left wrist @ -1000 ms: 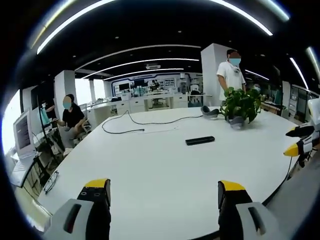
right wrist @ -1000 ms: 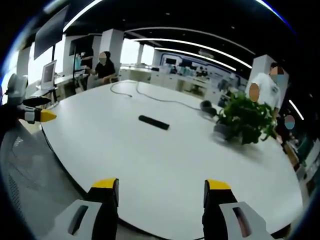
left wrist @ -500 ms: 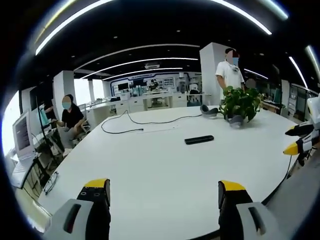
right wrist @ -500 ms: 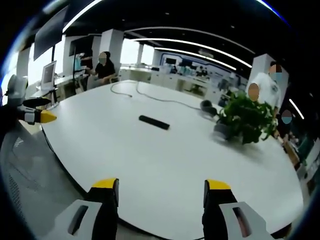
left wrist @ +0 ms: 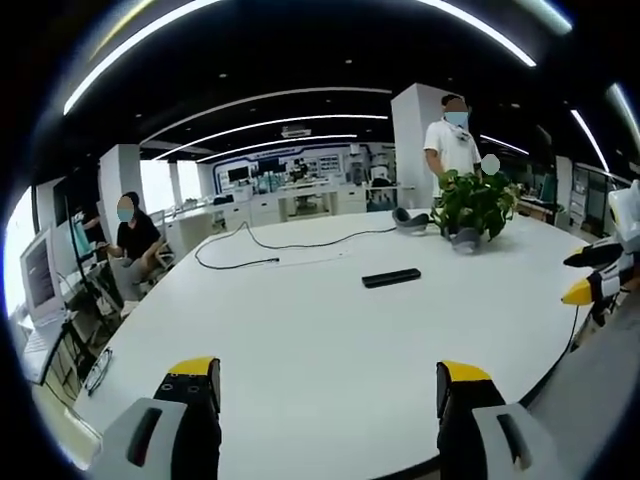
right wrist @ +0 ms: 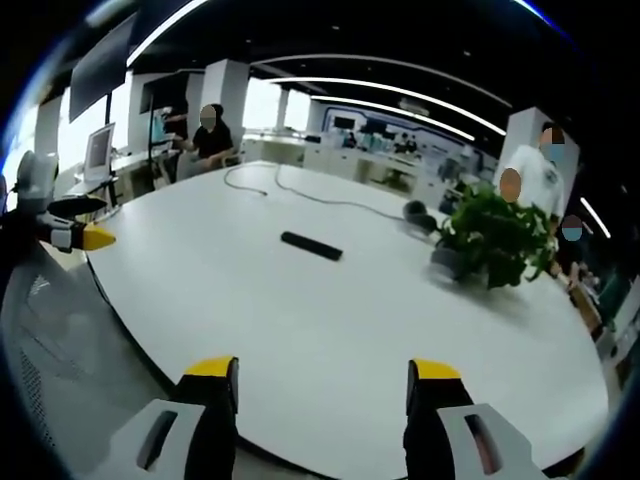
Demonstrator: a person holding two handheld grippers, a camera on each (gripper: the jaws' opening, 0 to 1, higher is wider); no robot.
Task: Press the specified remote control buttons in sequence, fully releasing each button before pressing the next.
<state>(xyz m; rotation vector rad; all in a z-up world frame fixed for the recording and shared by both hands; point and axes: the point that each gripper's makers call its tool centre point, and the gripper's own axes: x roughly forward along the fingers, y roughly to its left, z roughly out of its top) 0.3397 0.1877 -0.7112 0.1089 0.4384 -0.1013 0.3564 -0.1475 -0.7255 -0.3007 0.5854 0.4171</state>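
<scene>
A black remote control [left wrist: 391, 277] lies flat near the middle of a large white oval table [left wrist: 300, 340]; the right gripper view shows the remote control [right wrist: 311, 245] from the other side. My left gripper [left wrist: 328, 385] is open over the table's near edge, far short of the remote. My right gripper [right wrist: 324, 382] is open too, jaws wide apart over its own near edge of the table [right wrist: 330, 320]. The right gripper's yellow tips [left wrist: 585, 283] show at the far right of the left gripper view, and the left gripper's tip [right wrist: 85, 236] at the left of the right gripper view.
A potted green plant [left wrist: 472, 207] and a dark headset [left wrist: 410, 220] stand at the table's far side, and a black cable [left wrist: 270, 245] trails across it. A person stands behind the plant [left wrist: 452, 140]; another sits at a desk [left wrist: 128, 240].
The left gripper view has shifted slightly, so the remote and plant sit a little left and higher. The right gripper view is almost unchanged. Both grippers stay open.
</scene>
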